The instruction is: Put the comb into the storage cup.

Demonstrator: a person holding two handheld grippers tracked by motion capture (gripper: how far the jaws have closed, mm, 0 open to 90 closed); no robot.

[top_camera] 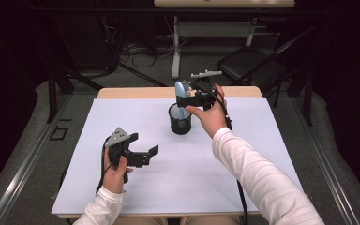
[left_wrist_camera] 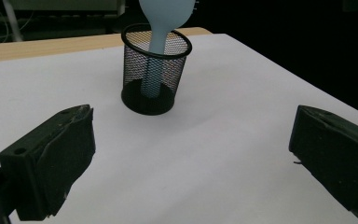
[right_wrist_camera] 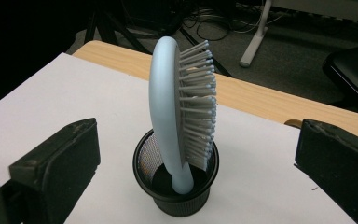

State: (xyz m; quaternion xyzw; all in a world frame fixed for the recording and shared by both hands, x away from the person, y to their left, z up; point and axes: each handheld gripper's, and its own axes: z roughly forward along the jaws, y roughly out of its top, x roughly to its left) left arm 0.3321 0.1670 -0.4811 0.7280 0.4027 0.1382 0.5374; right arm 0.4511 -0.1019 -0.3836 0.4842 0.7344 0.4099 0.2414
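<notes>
Pale-blue hairbrush (right_wrist_camera: 175,116) stands handle-down in the black mesh cup (top_camera: 180,119) on the desk (top_camera: 122,117); right claw (top_camera: 192,98) hovers spread beside it, left claw (top_camera: 143,152) spread, apart.

Both arms are in long white sleeves, cuffs snug at the wrists, and there's a bit of tan trouser at the table's (top_camera: 122,112) near edge. The left gripper (top_camera: 146,150) is chunky black plastic with a grey three-cornered plate on top and a black cable trailing off toward that edge. The right gripper (top_camera: 183,100) is the same black build, with a grey plate and cable too. Up close the jaw blocks look scuffed, matte, with small screw holes.
</notes>
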